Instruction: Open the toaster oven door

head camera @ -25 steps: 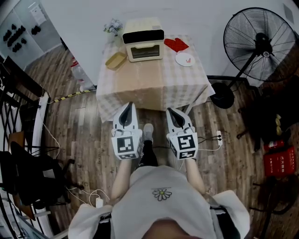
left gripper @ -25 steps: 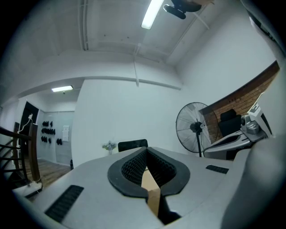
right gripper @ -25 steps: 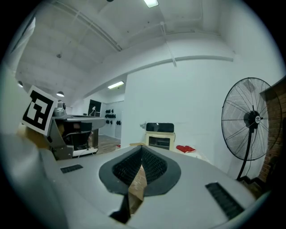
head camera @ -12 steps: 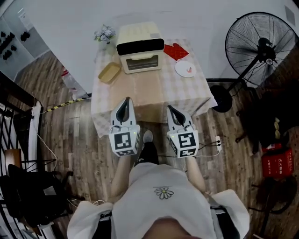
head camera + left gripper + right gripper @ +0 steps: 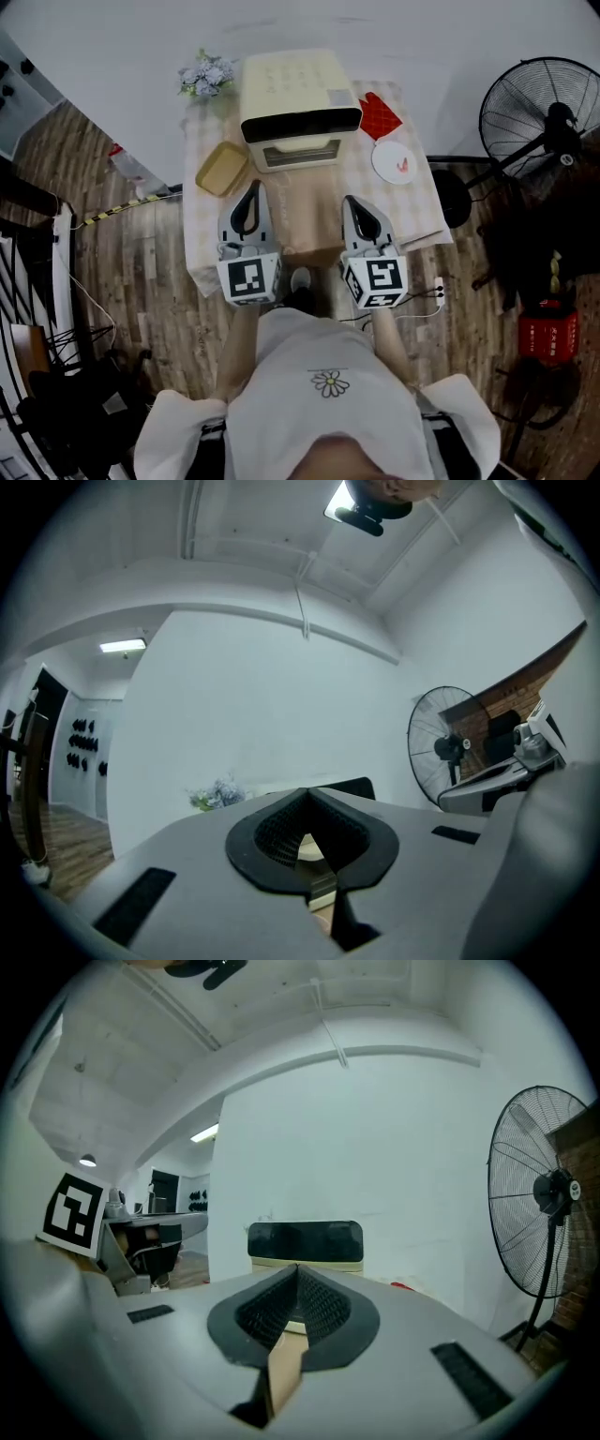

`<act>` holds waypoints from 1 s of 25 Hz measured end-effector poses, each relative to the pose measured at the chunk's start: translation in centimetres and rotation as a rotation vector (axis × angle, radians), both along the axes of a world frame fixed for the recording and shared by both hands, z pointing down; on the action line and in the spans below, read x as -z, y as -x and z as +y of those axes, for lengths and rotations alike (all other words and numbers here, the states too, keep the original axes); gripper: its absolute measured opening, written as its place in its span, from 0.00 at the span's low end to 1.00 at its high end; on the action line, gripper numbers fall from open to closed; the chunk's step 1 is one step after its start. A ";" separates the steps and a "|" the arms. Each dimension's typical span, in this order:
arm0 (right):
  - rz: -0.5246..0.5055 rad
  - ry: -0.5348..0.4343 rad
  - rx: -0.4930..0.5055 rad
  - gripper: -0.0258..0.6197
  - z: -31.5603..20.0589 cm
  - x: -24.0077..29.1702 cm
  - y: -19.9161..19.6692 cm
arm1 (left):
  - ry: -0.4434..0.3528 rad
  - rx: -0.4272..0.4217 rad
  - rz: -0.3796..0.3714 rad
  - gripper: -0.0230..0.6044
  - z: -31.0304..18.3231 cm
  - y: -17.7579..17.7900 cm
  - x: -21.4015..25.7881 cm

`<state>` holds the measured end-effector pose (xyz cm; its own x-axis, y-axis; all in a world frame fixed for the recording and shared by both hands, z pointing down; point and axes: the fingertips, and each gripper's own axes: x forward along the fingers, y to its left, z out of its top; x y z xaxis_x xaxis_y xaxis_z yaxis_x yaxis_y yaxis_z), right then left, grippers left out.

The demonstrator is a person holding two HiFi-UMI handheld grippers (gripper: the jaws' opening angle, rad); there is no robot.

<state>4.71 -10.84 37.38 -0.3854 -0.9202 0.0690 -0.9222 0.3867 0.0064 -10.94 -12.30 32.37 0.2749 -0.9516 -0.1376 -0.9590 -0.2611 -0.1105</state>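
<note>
Head view shows toaster oven [image 5: 298, 112] beyond closed, empty left tongs [image 5: 251, 193] and right tongs [image 5: 354, 205].

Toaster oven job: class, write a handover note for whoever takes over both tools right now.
Left tool: shut, empty.
Right tool: shut, empty.
Both are over the near part of the table, short of the oven.
Toaster oven: at the table's far side, door closed, facing the person.
Done: nothing on the door yet.
Left: reach the door, grip it, pull it open.
</note>
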 end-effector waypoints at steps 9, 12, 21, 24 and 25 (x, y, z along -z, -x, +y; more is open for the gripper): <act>0.000 0.029 0.029 0.06 -9.0 0.2 2.3 | 0.049 0.024 -0.005 0.06 -8.1 3.4 -1.6; -0.011 0.036 0.063 0.06 -10.7 0.2 2.7 | 0.077 0.055 -0.019 0.06 -9.0 3.8 -1.9; -0.038 0.042 0.157 0.06 -11.5 0.3 4.7 | 0.033 0.080 0.044 0.06 -8.8 3.8 -0.5; -0.041 0.045 0.163 0.06 -11.4 0.3 4.6 | 0.036 0.070 0.016 0.06 -8.7 3.6 -1.2; -0.047 0.046 0.163 0.06 -11.5 0.3 4.5 | 0.034 0.068 0.017 0.06 -8.7 3.5 -1.3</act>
<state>0.17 -22.30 37.08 -0.5330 -0.8416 0.0877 -0.8461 0.5300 -0.0563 -14.48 -21.03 33.65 0.2077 -0.9721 -0.1093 -0.9762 -0.1989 -0.0867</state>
